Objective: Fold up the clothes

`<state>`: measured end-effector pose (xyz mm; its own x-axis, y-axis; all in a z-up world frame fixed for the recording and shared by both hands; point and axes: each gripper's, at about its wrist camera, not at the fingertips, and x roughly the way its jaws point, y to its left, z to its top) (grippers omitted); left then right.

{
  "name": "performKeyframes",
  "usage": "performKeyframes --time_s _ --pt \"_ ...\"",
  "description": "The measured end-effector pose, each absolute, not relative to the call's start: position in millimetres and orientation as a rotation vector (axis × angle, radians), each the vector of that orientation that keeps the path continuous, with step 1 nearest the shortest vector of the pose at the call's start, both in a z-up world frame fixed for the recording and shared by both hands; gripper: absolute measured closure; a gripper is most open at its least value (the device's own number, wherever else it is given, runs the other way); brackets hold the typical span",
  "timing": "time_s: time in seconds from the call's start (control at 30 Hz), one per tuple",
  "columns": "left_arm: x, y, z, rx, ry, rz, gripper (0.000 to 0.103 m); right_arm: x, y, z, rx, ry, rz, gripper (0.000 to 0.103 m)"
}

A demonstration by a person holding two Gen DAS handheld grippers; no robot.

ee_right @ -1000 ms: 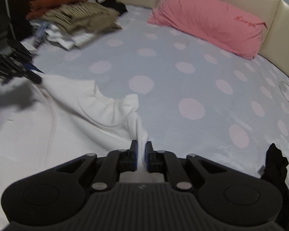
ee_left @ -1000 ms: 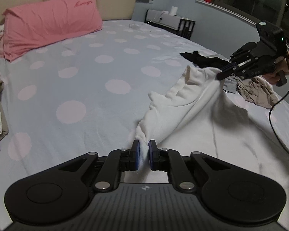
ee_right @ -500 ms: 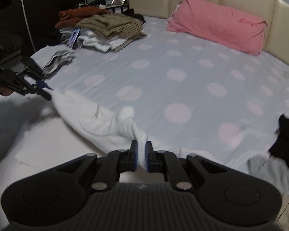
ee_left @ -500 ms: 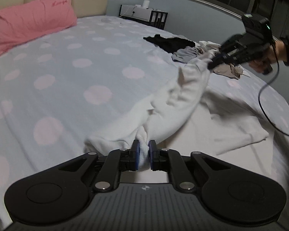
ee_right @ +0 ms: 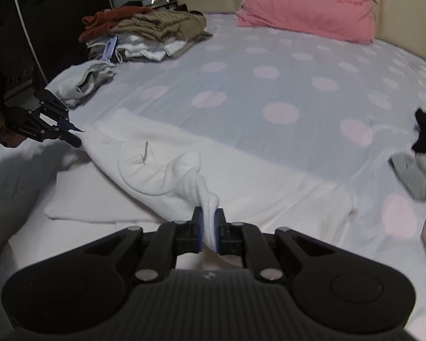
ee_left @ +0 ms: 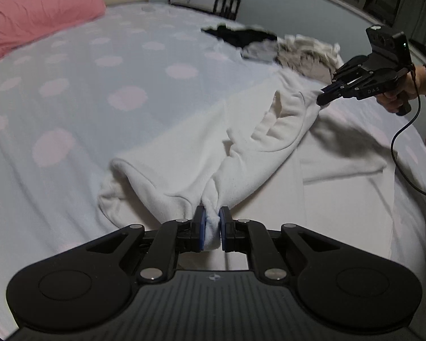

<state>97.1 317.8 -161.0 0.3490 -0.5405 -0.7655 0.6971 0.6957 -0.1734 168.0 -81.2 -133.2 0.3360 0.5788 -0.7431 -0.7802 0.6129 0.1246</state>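
A white garment (ee_left: 184,156) (ee_right: 162,164) lies spread over the bed, its neck edge lifted and stretched between both grippers. My left gripper (ee_left: 212,228) is shut on one pinched corner of the fabric at the bottom of the left wrist view. In that same view the right gripper (ee_left: 323,96) grips the other end at the right, held by a hand. My right gripper (ee_right: 208,227) is shut on white cloth too. Across the garment, the left gripper (ee_right: 76,139) shows at the left edge of the right wrist view.
The bed (ee_left: 71,91) has a pale blue sheet with pink dots and a pink pillow (ee_right: 306,11) by the headboard. A stack of folded clothes (ee_right: 144,34) sits at one side. Loose black, grey and beige garments (ee_left: 284,51) lie at the other.
Both grippers have carried the white garment across the bed and lower. More of it now rests flat on the sheet, and the stretched edge between the grippers sits nearer the surface.
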Motion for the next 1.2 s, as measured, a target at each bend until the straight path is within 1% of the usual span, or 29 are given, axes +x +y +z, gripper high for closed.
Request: performKeyframes --time_s 0.2,0.3,0.33,0.4,0.47,0.5,0.57,0.63,0.7,0.83,0.93,1.1,1.17,1.2 --pt "89 312 -174 0.267 0.949 -0.783 0.095 153 -76 -173 -0.341 0.903 0.878 0.094" --pt "89 315 -173 0.273 0.957 -0.789 0.093 153 -76 -182 -0.339 0.922 0.859 0.093" --pt "89 316 -172 0.277 0.96 -0.795 0.093 154 -76 -182 -0.334 0.927 0.856 0.091" --pt "91 321 -166 0.283 0.972 -0.795 0.085 156 -77 -179 -0.302 0.952 0.859 0.085" --pt "93 326 -159 0.289 0.985 -0.791 0.077 159 -78 -173 -0.266 0.964 0.878 0.073" --pt "94 327 -155 0.291 0.982 -0.785 0.075 160 -78 -168 -0.255 0.954 0.885 0.065" --pt "94 330 -147 0.294 0.955 -0.766 0.067 162 -77 -159 -0.237 0.933 0.894 0.062" --pt "98 327 -140 0.276 0.93 -0.769 0.065 164 -75 -154 -0.222 0.918 0.897 0.056" --pt "102 320 -136 0.254 0.91 -0.784 0.065 168 -69 -150 -0.213 0.905 0.906 0.052" --pt "108 291 -140 0.28 0.903 -0.837 0.065 177 -51 -156 -0.241 0.916 0.946 0.052" --pt "112 270 -149 0.306 0.905 -0.872 0.065 184 -35 -164 -0.271 0.963 0.978 0.052" --pt "127 246 -161 0.288 0.927 -0.918 0.065 191 -26 -171 -0.29 0.991 1.008 0.053" --pt "133 239 -166 0.297 0.942 -0.907 0.065 192 -26 -171 -0.283 0.991 1.015 0.061" --pt "136 238 -169 0.293 0.955 -0.903 0.066 192 -27 -170 -0.28 0.99 1.02 0.068"
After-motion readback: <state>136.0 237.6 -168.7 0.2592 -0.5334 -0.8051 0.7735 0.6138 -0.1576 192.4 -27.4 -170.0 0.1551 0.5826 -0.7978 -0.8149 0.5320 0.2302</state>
